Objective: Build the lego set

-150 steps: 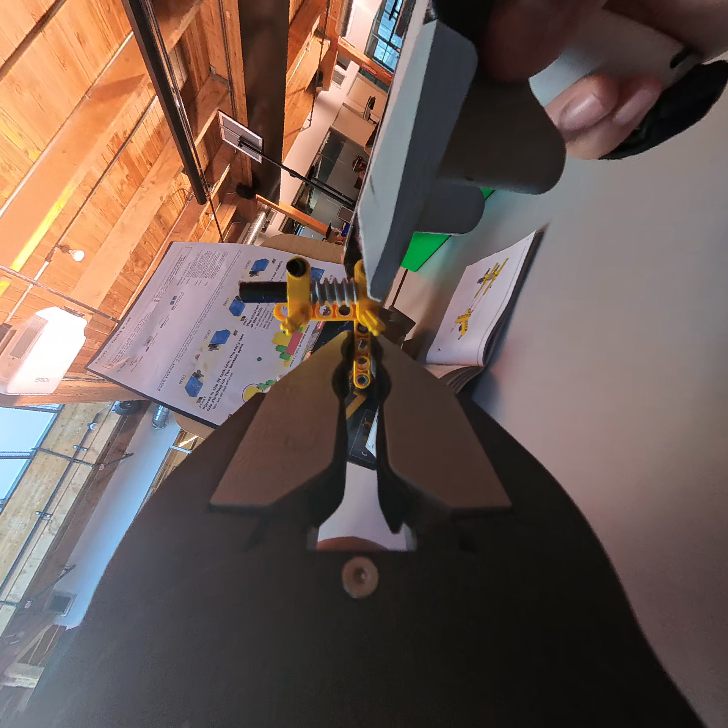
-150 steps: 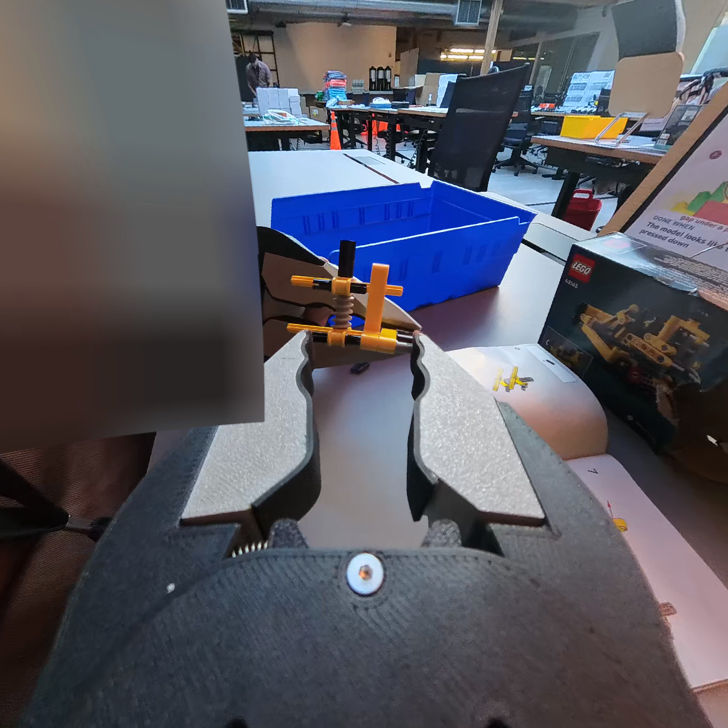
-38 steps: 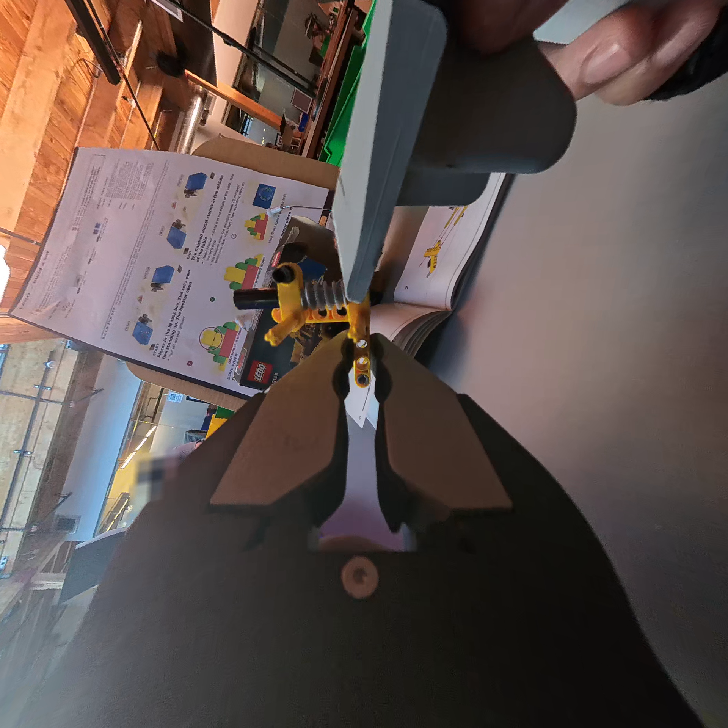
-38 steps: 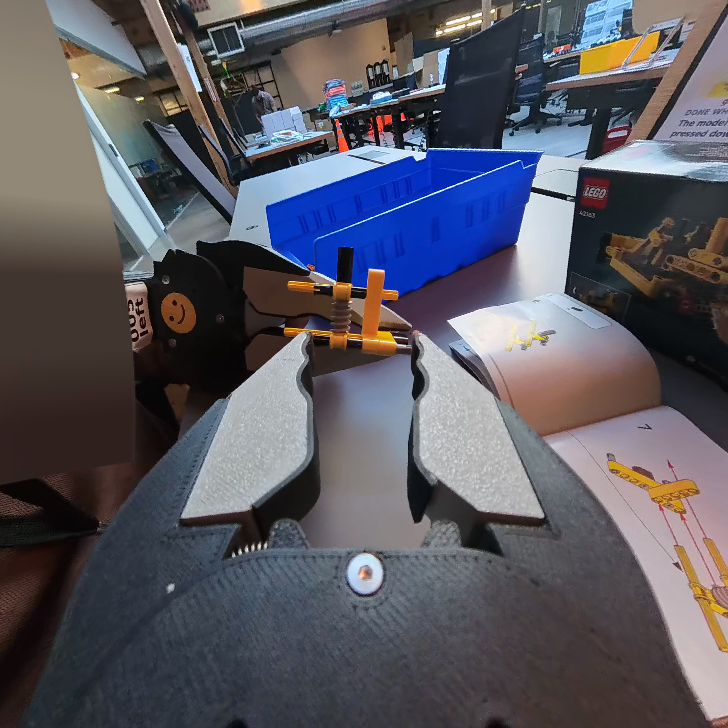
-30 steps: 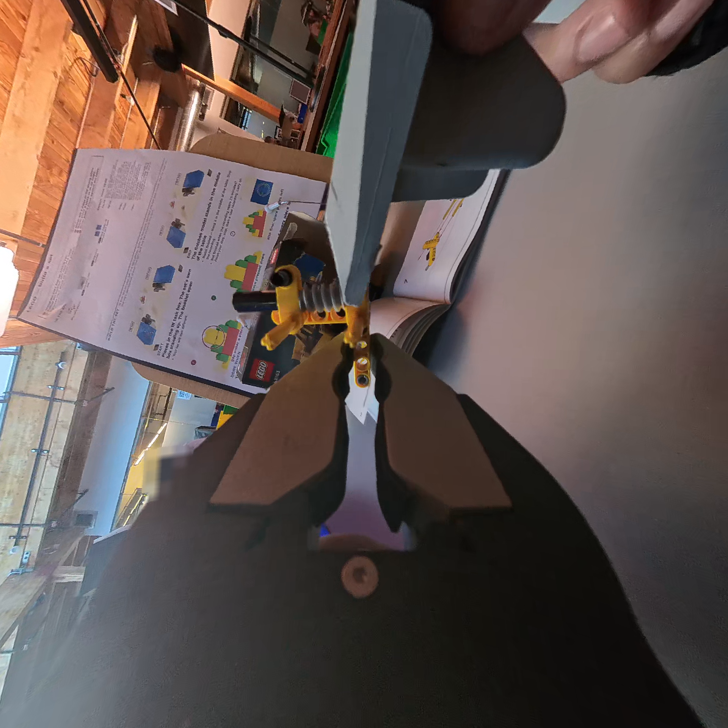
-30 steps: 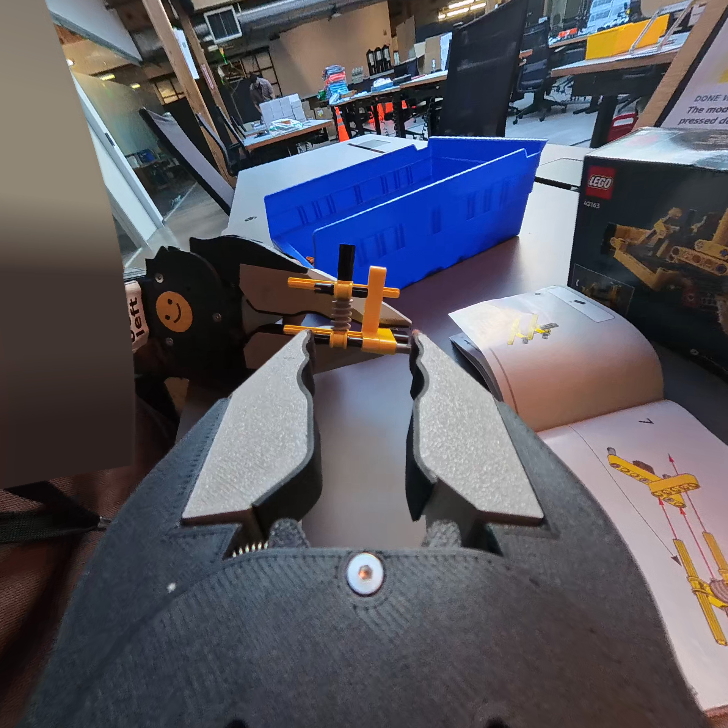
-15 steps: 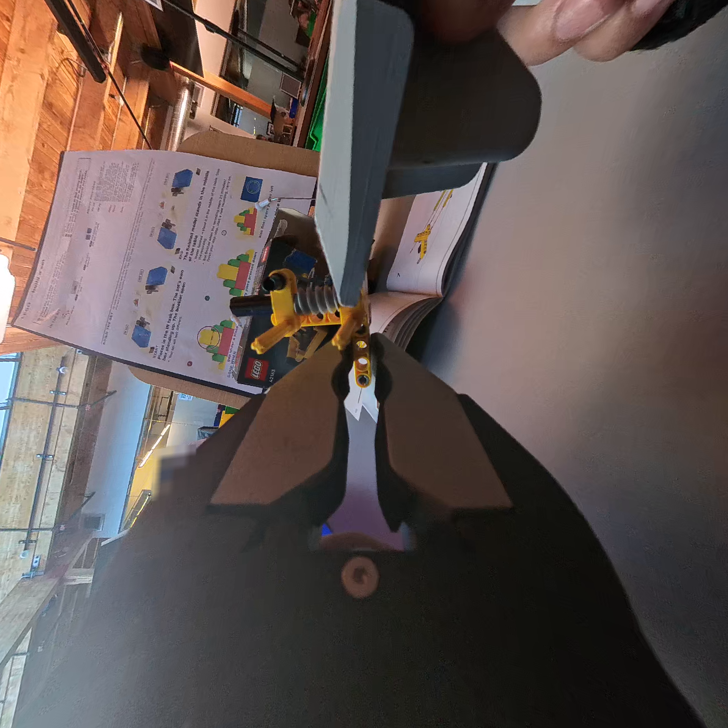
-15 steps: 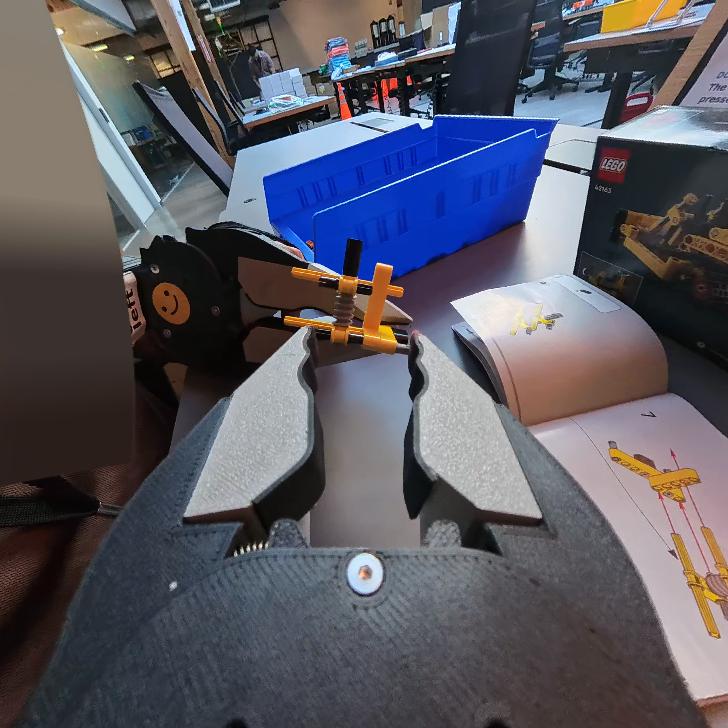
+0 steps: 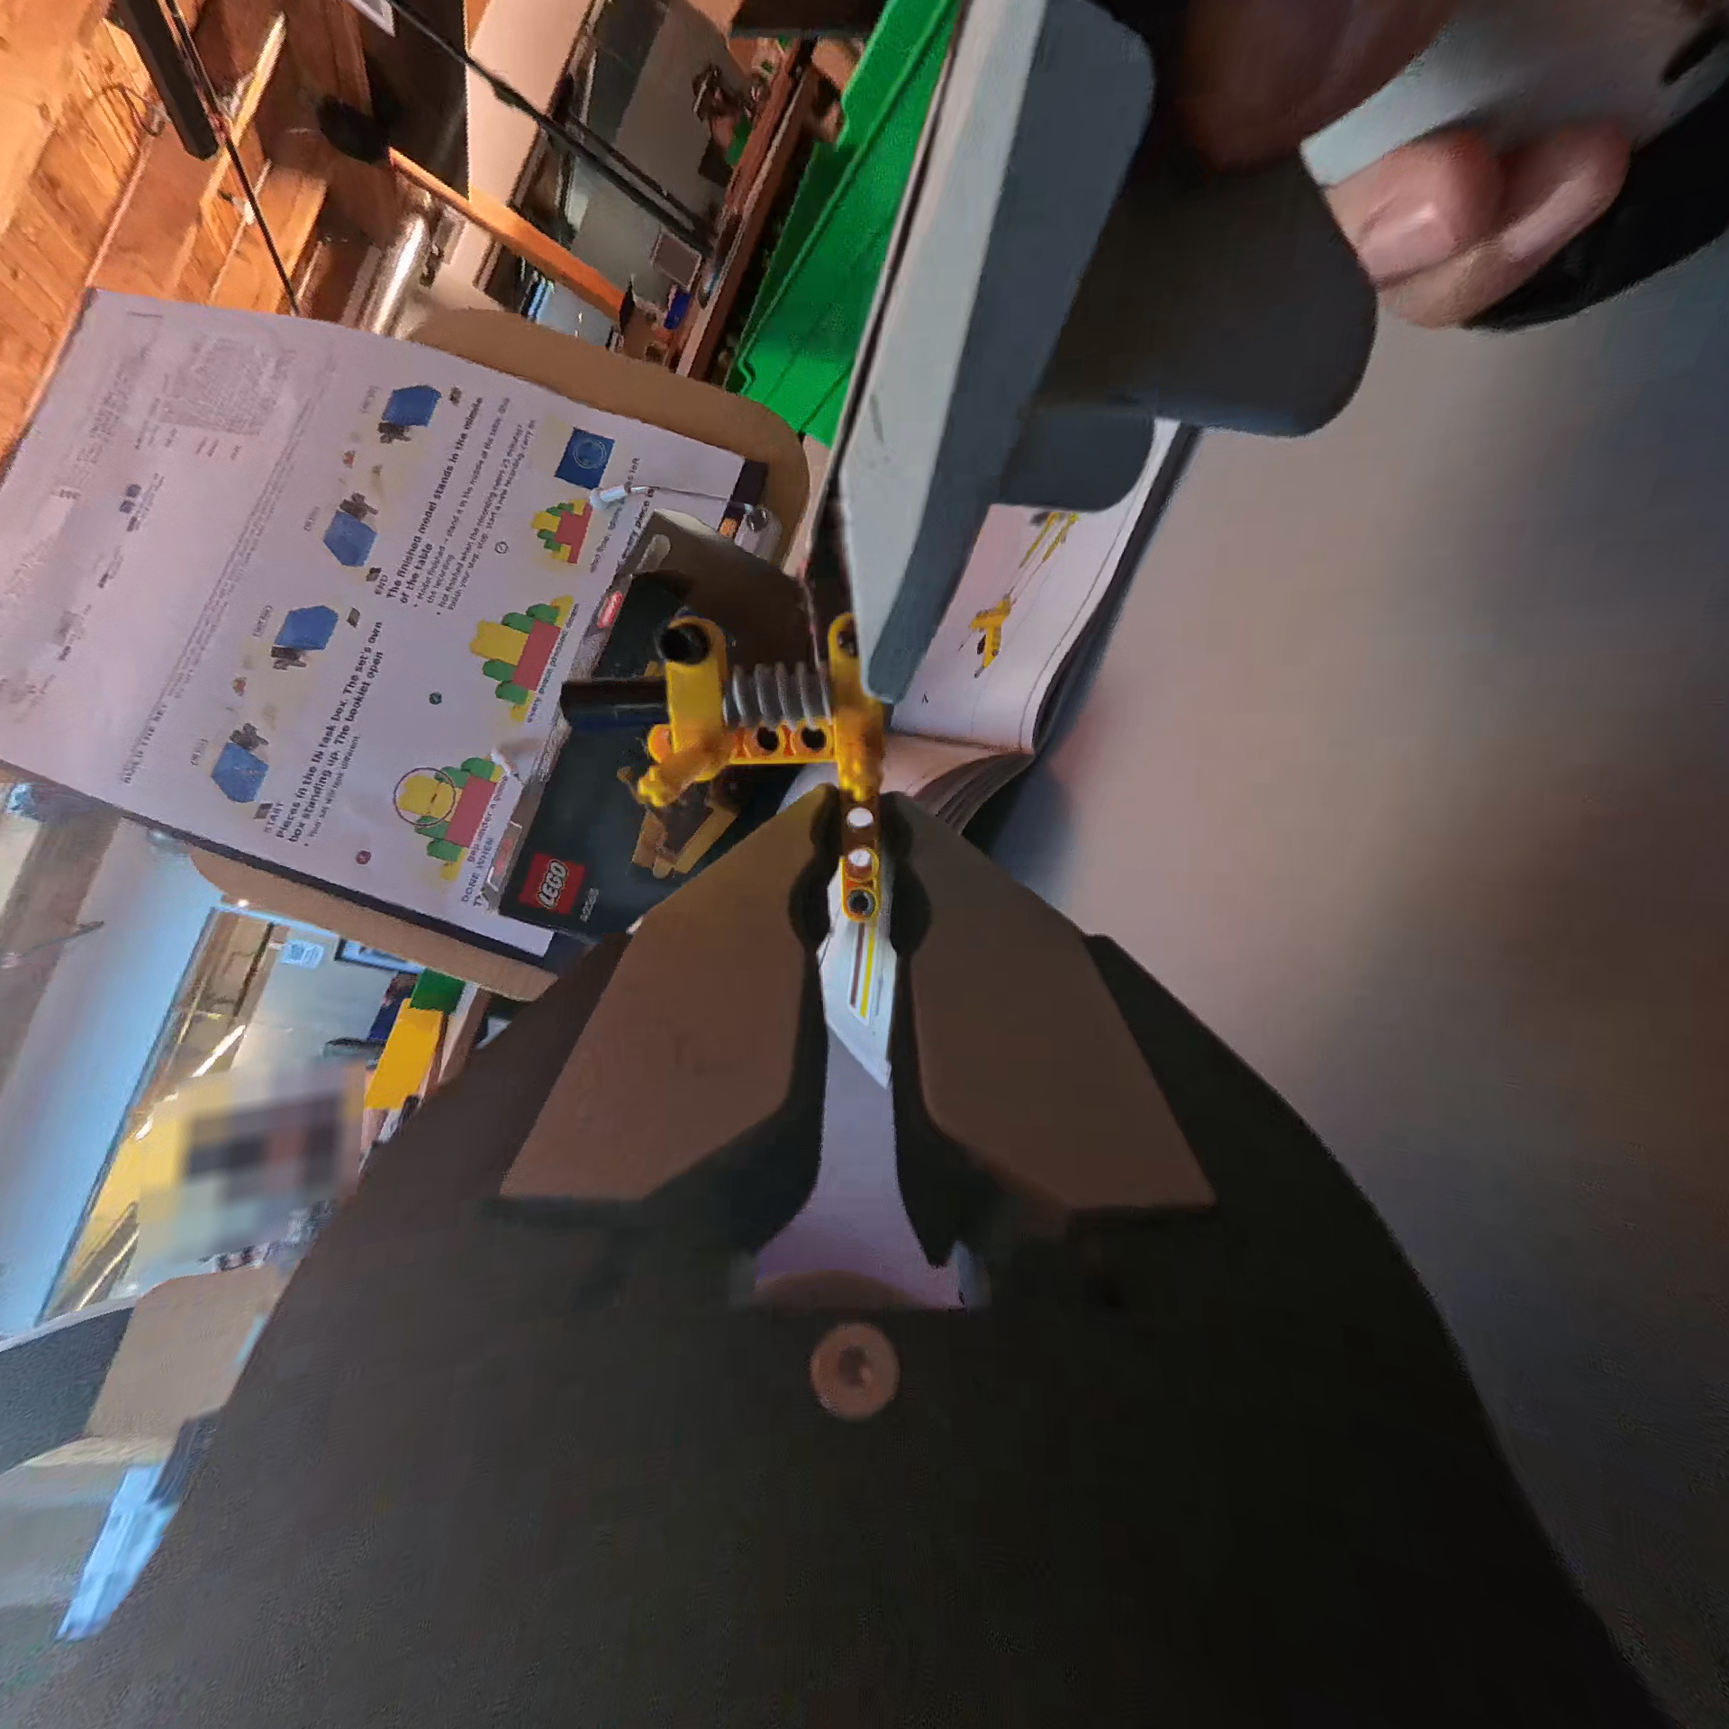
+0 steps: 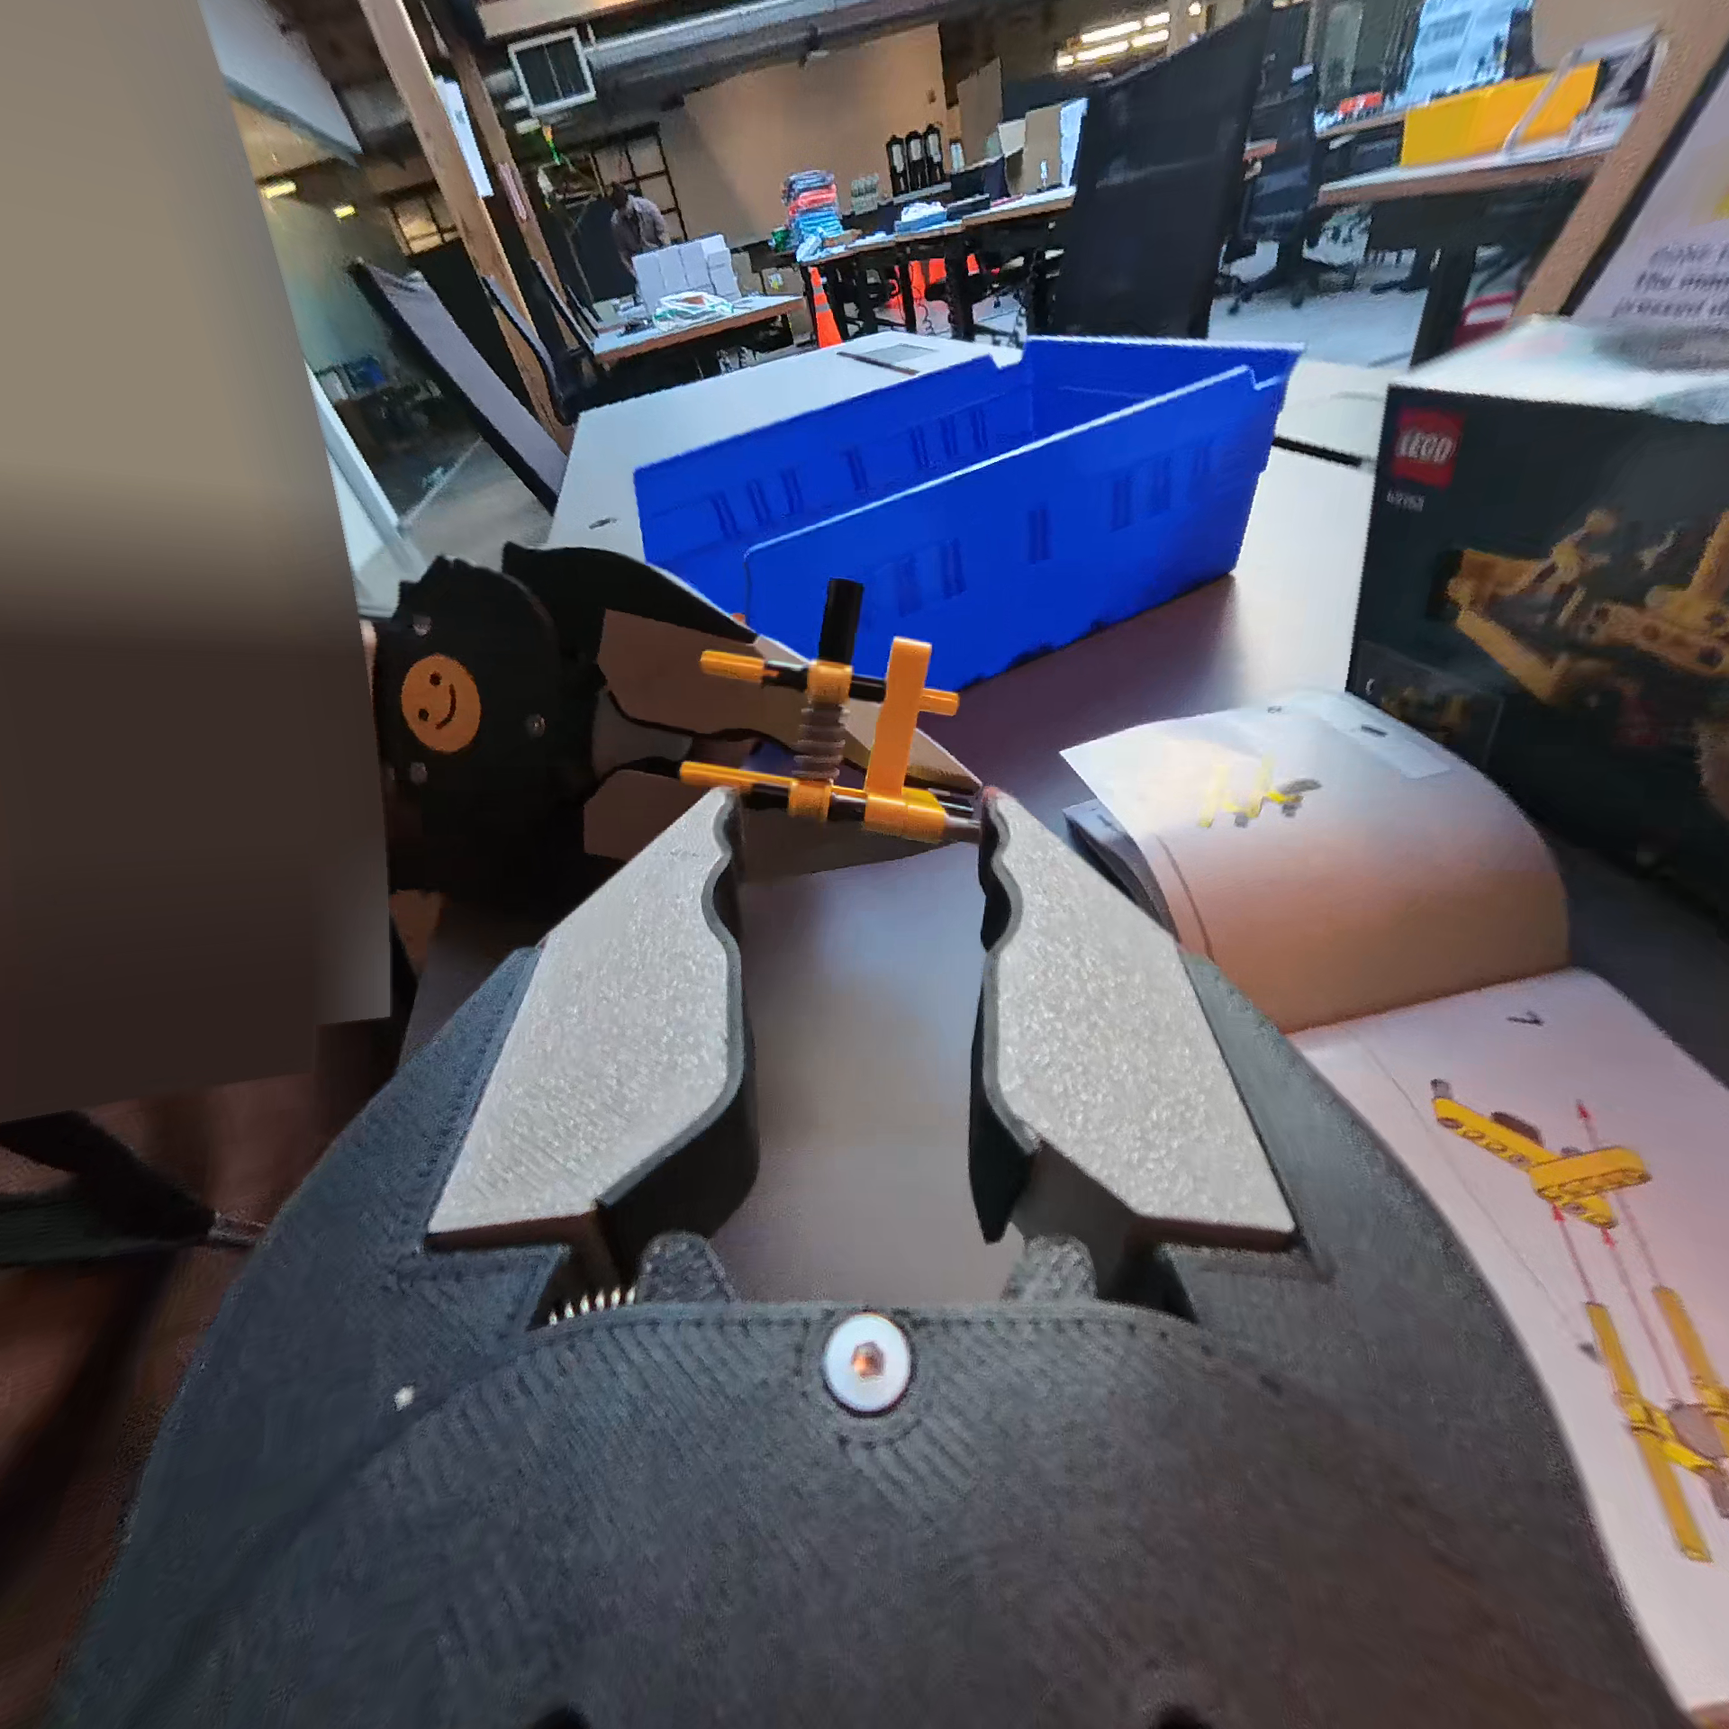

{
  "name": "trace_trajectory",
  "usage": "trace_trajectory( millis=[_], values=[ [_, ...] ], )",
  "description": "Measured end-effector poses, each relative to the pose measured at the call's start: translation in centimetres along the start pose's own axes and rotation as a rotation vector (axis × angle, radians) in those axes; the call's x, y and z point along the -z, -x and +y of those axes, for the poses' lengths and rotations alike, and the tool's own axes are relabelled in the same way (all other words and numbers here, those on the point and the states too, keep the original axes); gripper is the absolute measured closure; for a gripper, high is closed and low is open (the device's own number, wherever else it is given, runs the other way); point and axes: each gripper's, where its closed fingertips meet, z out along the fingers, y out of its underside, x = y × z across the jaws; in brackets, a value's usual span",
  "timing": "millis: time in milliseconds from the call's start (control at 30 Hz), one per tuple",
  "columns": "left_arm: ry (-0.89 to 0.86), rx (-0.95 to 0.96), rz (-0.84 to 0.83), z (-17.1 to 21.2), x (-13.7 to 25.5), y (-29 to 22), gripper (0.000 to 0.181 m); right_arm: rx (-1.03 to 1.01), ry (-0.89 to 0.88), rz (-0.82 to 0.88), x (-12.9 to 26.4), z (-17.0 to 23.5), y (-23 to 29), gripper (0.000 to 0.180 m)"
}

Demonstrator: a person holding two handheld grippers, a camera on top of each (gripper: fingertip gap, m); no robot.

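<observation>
Partly hidden: lower end of yellow lego assembly (image 9: 762, 725) buried between left gripper (image 9: 856, 842) fingers, only a short beam w/ holes showing. Left gripper pinching that beam, jaws nearly together. In right wrist view same assembly (image 10: 842, 739) held off the dark table (image 10: 1169, 655), upright black axle on top, grey worm gear in middle, two cross axles. Right gripper (image 10: 856, 823) spread about as wide as the lower axle, tips at its two ends; actual contact w/ axle ends hard to make out, so can't tell if gripping. Left-hand side of right view blocked by a big blurred grey slab. In left view right gripper body cut off at top edge, hand (image 9: 1469, 215) on it blurred, only fingertips seen.

Blue bin (image 10: 982, 524) behind assembly, inside not visible. Lego box (image 10: 1544, 599) at right, cut off by frame. Open instruction booklet (image 10: 1310, 889) beside it, near page cropped. Printed sheet (image 9: 309, 599) on cardboard behind, text too blurred.

Vs 0.5 s ago: left view swung slightly, green bin (image 9: 823, 234) now more in frame; assembly still gripped same way, right jaws same spread
</observation>
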Motion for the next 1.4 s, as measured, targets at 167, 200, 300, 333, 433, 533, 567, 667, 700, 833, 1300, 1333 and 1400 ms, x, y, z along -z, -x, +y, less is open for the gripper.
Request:
trace_trajectory(
  millis=[167,200,300,333,433,533,567,667,700,833,1300,1333,1400],
  values=[
    [-0.020,0.002,-0.004,0.1,0.2,0.3,0.175,0.076,-0.022,0.023,0.8,-0.7,0.1,0.128],
    [-0.028,-0.005,-0.010,0.0,0.2,0.4,0.176,0.075,-0.019,0.021,0.9,-0.7,0.0,0.127],
    [-0.043,-0.002,-0.007,-0.3,0.3,0.2,0.176,0.082,-0.019,0.016,1.0,-0.7,0.0,0.128],
    [-0.050,0.001,-0.015,-0.4,0.4,0.4,0.176,0.086,-0.020,0.007,1.0,-0.7,0.2,0.128],
    [-0.072,0.038,-0.007,-0.5,0.5,0.5,0.175,0.121,-0.015,-0.015,1.1,-0.7,0.7,0.129],
    [-0.104,0.094,0.002,-0.6,0.6,0.8,0.175,0.153,0.003,0.003,1.0,-0.5,0.5,0.130],
    [-0.113,0.103,0.002,-0.6,0.7,0.8,0.175,0.158,0.005,0.010,1.0,-0.5,0.4,0.130],
    [-0.118,0.112,0.007,-0.7,0.8,0.8,0.174,0.153,0.000,0.012,1.1,-0.6,0.2,0.130],
    [-0.124,0.120,0.014,-0.8,0.8,0.8,0.174,0.151,-0.004,0.014,1.1,-0.6,0.1,0.130],
    [-0.128,0.143,0.034,-0.8,0.8,0.6,0.176,0.144,-0.003,0.017,1.1,-0.6,-0.1,0.130],
    [-0.224,-0.071,-0.150,-2.7,2.3,2.5,0.177,0.297,-0.005,-0.010,0.8,-0.9,1.6,0.131],
    [-0.226,-0.073,-0.162,-2.8,2.4,2.6,0.177,0.308,0.000,-0.005,0.8,-0.8,1.6,0.131],
    [-0.245,-0.081,-0.189,-3.1,2.7,2.9,0.177,0.325,0.003,0.000,0.7,-0.8,1.7,0.131]
  ],
)
